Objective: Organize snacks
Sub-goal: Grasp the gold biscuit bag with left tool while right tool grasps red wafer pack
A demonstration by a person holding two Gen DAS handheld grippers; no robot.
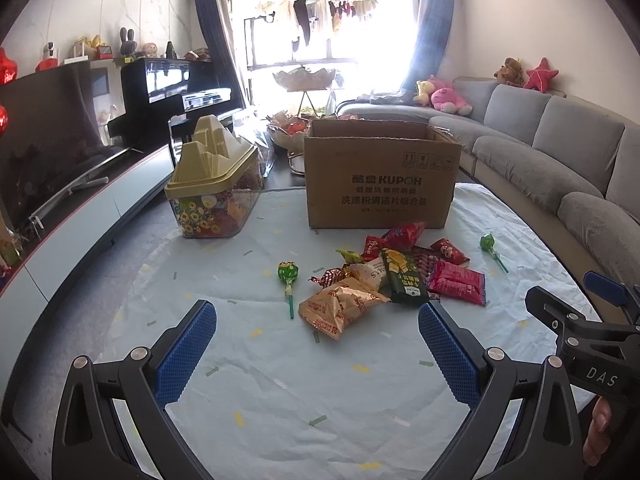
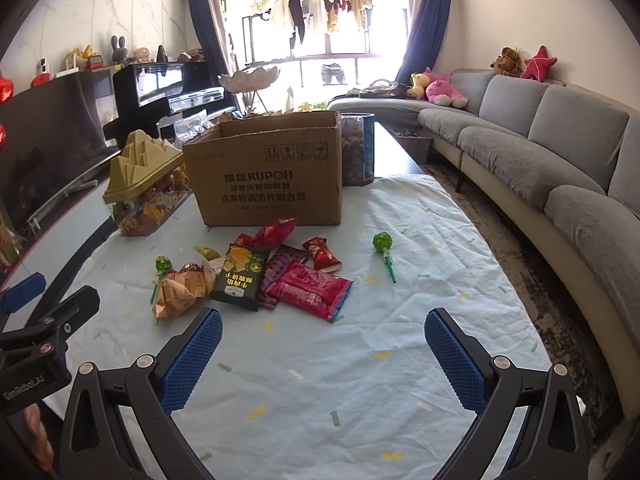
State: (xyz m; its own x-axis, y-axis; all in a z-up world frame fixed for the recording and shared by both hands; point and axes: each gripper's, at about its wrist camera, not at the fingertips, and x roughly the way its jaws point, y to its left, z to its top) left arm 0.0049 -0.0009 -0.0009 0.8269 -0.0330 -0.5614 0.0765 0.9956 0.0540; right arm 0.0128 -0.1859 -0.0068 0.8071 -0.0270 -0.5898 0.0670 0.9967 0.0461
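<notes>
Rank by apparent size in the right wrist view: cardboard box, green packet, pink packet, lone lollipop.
1. Cardboard box, largest despite being farthest.
2-3. Pink packet and green packet look about alike; not ranking them.
4. Lone lollipop, smallest.

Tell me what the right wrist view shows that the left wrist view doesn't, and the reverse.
Only the right wrist view shows the clear jar behind the box's right side, and the dark tabletop beyond the cloth. Only the left wrist view shows the fruit bowl left of the box. Both show the box, the yellow-lidded tub, the snack pile, two lollipops, and both grippers open: left, right.
</notes>
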